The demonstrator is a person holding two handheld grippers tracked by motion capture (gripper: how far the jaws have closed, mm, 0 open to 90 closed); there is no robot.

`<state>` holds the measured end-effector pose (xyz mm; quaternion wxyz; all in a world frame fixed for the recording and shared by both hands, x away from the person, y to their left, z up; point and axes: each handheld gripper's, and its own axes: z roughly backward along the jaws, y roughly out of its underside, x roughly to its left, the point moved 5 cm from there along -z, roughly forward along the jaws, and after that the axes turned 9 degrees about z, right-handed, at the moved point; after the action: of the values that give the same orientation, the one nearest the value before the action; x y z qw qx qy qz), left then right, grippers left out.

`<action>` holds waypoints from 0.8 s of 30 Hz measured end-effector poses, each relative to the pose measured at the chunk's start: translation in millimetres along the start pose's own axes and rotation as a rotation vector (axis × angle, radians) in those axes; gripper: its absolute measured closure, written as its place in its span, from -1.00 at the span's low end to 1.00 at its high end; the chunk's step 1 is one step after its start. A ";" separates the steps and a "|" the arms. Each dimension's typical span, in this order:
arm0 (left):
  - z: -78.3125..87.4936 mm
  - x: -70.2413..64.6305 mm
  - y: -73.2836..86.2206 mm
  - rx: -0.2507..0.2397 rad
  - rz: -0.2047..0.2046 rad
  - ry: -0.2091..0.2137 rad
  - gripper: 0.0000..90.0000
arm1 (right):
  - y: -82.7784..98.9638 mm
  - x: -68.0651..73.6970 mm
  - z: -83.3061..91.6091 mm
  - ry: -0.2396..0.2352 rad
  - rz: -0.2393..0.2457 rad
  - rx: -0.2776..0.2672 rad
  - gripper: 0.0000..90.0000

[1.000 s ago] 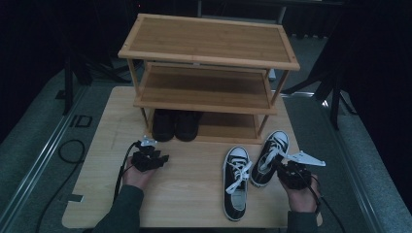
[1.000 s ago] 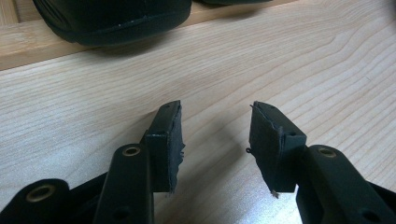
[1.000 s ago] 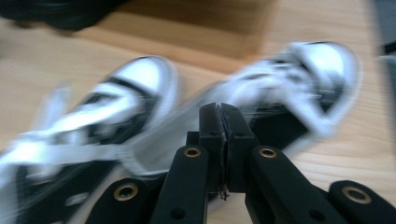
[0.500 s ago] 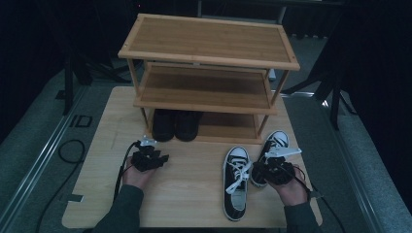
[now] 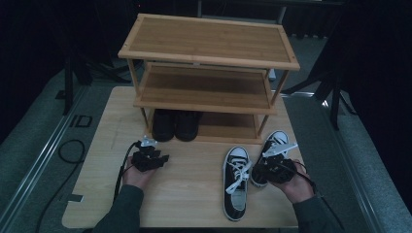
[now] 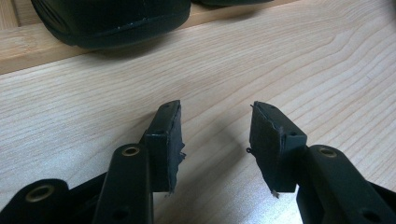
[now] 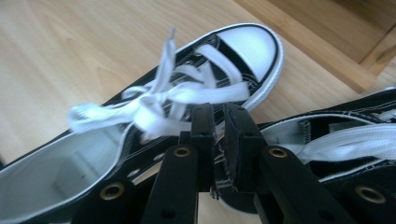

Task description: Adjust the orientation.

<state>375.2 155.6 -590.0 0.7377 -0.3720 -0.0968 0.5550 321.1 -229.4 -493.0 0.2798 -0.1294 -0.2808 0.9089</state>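
Right now I have the right gripper [image 5: 265, 167] low in the right half of the high view, sitting over the heel end of the right sneaker [image 5: 273, 150], which lies on the tabletop [image 5: 194, 194] with its white toe pointing toward the shoe rack [image 5: 209, 63]. In the right gripper view my right gripper [image 7: 218, 123] shows its jaws with just a thin slit between them; they have just been easing apart, and nothing sits between the pads that I can make out. Beyond the tips lies the left sneaker [image 7: 187, 98], its white toe cap toward the upper right of that frame and its loose white laces [image 7: 154, 102] bunched just in front of the jaws. The right sneaker [image 7: 345, 135] fills the lower right corner there, just beside the other one.

In the high view the left sneaker [image 5: 236, 182] lies at lower centre, close alongside its mate, toe toward the rack.

My left gripper [image 5: 165, 158] rests at the lower left of the high view, well apart from both sneakers. In the left gripper view its jaws [image 6: 215, 133] stand wide apart with bare wood between them, and a pair of black shoes [image 6: 112, 21] sits at the top left edge, on the rack's bottom shelf [image 5: 228, 131].
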 end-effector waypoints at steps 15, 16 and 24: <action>-0.5 0.1 0.6 -0.014 0.005 0.008 0.17 | 10.8 29.3 7.2 -0.082 0.030 0.050 0.80; -0.3 0.3 0.6 -0.013 0.006 0.009 0.17 | 10.8 29.3 7.2 -0.082 0.030 0.050 0.80; -0.5 0.2 0.7 -0.015 0.006 0.011 0.16 | 6.9 44.0 4.8 -0.116 0.039 0.063 0.73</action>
<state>375.0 155.7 -590.9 0.7336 -0.3808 -0.0958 0.5546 280.6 -210.6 -496.6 0.2490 -0.0730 -0.2652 0.9286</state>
